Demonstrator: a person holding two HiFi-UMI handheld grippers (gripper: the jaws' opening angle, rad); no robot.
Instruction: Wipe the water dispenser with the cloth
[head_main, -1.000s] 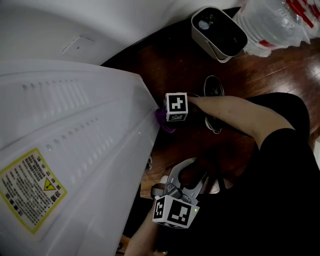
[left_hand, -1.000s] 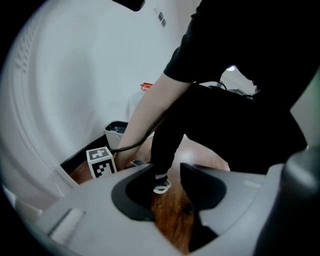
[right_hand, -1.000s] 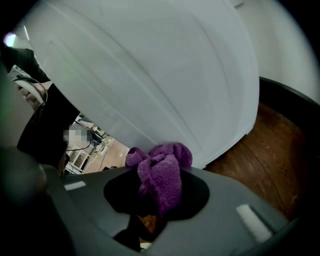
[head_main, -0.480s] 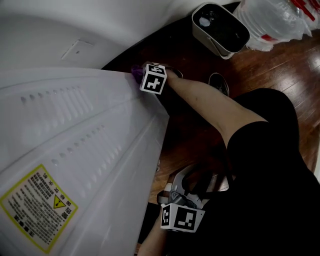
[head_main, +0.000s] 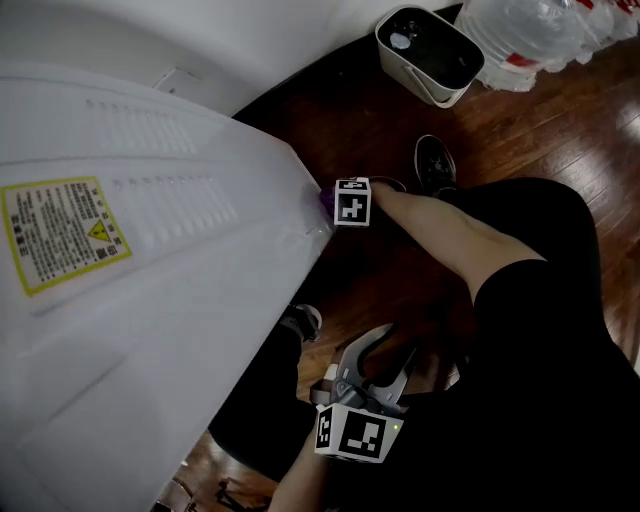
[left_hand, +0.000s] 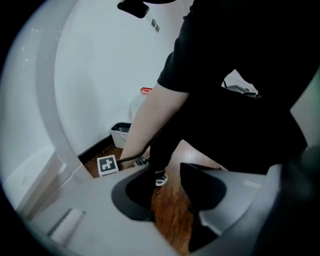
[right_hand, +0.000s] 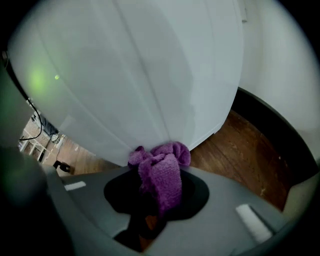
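The white water dispenser (head_main: 150, 270) fills the left of the head view and carries a yellow warning label (head_main: 62, 232). My right gripper (head_main: 336, 206) is shut on a bunched purple cloth (head_main: 325, 203) and holds it against the dispenser's right corner edge. In the right gripper view the cloth (right_hand: 162, 172) sits between the jaws of the right gripper (right_hand: 157, 195), touching the white panel (right_hand: 150, 75). My left gripper (head_main: 385, 352) hangs low near the person's legs, away from the dispenser. The left gripper (left_hand: 167, 192) is open with only wood floor between its jaws.
A white open-topped bin (head_main: 428, 55) and wrapped water bottles (head_main: 540, 35) stand at the far wall. Black shoes (head_main: 435, 165) and the person's foot (head_main: 300, 322) are on the dark wood floor. A wall socket (head_main: 178, 80) sits behind the dispenser.
The right gripper with the cloth slid up the dispenser's edge to its far corner, then came back down the edge. The head view shifted. The left gripper barely moved.
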